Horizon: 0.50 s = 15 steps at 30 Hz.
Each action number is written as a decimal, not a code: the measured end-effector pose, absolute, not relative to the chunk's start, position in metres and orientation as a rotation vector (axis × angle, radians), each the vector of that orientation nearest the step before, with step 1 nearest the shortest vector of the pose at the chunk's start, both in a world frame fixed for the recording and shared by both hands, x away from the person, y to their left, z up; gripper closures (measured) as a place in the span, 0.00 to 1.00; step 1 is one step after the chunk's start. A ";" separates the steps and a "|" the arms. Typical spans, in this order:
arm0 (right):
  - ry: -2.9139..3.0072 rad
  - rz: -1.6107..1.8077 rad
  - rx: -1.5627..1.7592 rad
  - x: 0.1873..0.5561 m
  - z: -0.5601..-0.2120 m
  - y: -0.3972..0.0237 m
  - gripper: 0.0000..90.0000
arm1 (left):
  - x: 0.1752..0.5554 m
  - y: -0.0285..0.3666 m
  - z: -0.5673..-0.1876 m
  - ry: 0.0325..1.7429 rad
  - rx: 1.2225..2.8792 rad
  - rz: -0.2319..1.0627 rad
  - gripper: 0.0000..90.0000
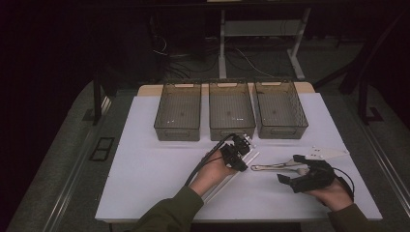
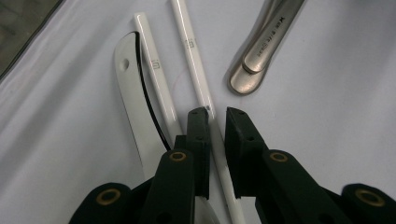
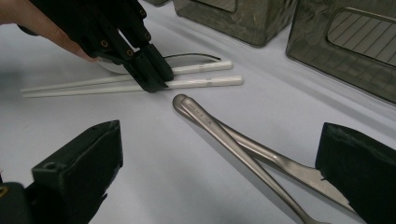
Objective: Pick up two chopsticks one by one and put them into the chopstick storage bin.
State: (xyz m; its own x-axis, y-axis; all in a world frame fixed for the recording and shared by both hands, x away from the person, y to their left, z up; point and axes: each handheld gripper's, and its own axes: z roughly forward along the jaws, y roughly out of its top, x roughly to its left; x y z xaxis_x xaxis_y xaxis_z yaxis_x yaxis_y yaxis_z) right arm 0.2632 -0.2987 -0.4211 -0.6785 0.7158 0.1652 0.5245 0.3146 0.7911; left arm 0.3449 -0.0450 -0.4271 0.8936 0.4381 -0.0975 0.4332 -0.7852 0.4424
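Left hand-held gripper [image 2: 215, 111] closed on white chopstick [image 2: 198, 74] lying on bench [image 2: 327, 116], second chopstick [image 2: 156, 74] just beside, right hand-held gripper [image 3: 219, 154] open, straddling metal utensil handles [image 3: 233, 135].

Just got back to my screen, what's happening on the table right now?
A person is sorting cutlery. The left gripper is closing its jaws around one white chopstick; the other chopstick and a white knife lie beside it. The right gripper waits open over two metal utensils. Three bins stand behind, apparently empty.
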 end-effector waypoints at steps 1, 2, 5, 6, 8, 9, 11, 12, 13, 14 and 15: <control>2.363 1.295 1.135 0.263 -0.421 -0.299 0.01 | 0.344 -0.045 -0.427 0.648 2.588 0.022 0.89; 2.362 1.296 1.136 0.263 -0.421 -0.298 0.01 | 0.343 -0.045 -0.428 0.662 2.579 0.026 0.90; 2.364 1.293 1.133 0.263 -0.421 -0.299 0.01 | 0.342 -0.043 -0.428 0.689 2.565 0.023 0.91; 2.363 1.295 1.134 0.263 -0.421 -0.299 0.01 | 0.341 -0.044 -0.429 0.707 2.542 0.028 0.91; 2.364 1.295 1.133 0.263 -0.421 -0.299 0.01 | 0.341 -0.043 -0.429 0.729 2.532 0.022 0.91; 2.364 1.294 1.133 0.263 -0.421 -0.298 0.01 | 0.341 -0.043 -0.429 0.728 2.529 0.024 0.92; 2.366 1.294 1.132 0.264 -0.421 -0.299 0.01 | 0.341 -0.042 -0.430 0.724 2.523 0.029 0.92; 2.366 1.292 1.132 0.264 -0.422 -0.299 0.01 | 0.340 -0.042 -0.430 0.736 2.515 0.026 0.92; 2.367 1.292 1.133 0.264 -0.422 -0.299 0.01 | 0.339 -0.040 -0.431 0.730 2.506 0.033 0.92; 2.365 1.293 1.132 0.264 -0.422 -0.299 0.01 | 0.338 -0.039 -0.431 0.731 2.501 0.035 0.92; 2.365 1.294 1.133 0.264 -0.422 -0.299 0.01 | 0.337 -0.039 -0.432 0.740 2.487 0.039 0.92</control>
